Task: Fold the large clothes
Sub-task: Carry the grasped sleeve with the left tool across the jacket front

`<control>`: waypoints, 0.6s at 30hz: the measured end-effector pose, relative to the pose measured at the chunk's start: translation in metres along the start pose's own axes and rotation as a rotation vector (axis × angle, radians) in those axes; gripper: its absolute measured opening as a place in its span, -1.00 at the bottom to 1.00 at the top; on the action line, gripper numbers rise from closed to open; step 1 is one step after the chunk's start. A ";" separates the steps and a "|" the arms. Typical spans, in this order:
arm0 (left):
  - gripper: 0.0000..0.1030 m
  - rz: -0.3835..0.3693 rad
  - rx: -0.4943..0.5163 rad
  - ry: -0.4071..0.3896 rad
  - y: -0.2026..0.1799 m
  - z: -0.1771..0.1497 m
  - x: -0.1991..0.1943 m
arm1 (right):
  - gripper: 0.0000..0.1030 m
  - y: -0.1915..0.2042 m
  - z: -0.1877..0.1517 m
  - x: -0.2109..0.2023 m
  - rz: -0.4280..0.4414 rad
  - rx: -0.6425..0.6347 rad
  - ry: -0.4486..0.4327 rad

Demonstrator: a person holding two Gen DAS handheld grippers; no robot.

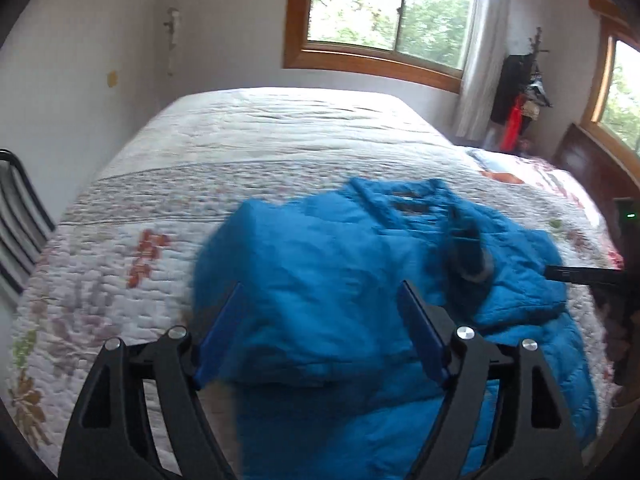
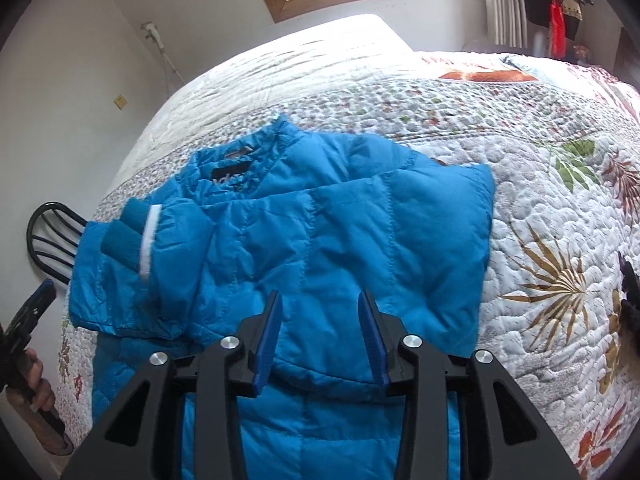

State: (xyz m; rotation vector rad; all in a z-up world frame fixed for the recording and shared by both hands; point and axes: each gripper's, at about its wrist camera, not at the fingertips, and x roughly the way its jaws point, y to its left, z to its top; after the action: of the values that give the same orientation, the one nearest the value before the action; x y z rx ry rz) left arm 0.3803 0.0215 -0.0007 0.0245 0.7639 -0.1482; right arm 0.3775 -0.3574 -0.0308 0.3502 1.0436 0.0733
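A blue puffer jacket [image 1: 340, 264] lies on the quilted bed, collar toward the far side, both sleeves folded across its front. It also shows in the right wrist view [image 2: 320, 240], where a sleeve cuff with a white band [image 2: 148, 236] lies at the left. My left gripper [image 1: 320, 292] is open and empty, hovering over the jacket's left side. My right gripper [image 2: 318, 300] is open and empty above the jacket's middle. The left gripper also shows at the left edge of the right wrist view [image 2: 38, 300].
The floral quilt [image 1: 120, 272] covers the whole bed. A dark metal chair [image 1: 20, 216] stands at the bed's left side. A dark headboard [image 1: 592, 164] and hanging clothes [image 1: 520, 92] are at the right. Windows are in the far wall.
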 end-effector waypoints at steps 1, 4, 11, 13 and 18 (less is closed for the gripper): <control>0.52 0.026 -0.008 0.014 0.014 -0.002 0.003 | -0.05 0.008 0.002 0.000 0.022 -0.008 0.002; 0.52 0.066 -0.053 0.074 0.044 -0.010 0.027 | 0.11 0.036 0.011 0.007 0.093 -0.042 0.034; 0.52 0.061 -0.062 0.161 0.056 -0.022 0.075 | 0.32 0.055 0.024 0.050 -0.002 -0.031 0.086; 0.53 0.068 -0.054 0.170 0.054 -0.025 0.082 | 0.09 0.047 0.024 0.062 -0.017 -0.007 0.106; 0.52 0.085 -0.042 0.157 0.048 -0.023 0.085 | -0.70 0.023 0.021 0.064 0.028 0.048 0.105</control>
State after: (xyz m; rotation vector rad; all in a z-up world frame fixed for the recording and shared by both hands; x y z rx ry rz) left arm 0.4317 0.0598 -0.0777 0.0285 0.9209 -0.0495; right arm 0.4303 -0.3264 -0.0668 0.4076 1.1458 0.0928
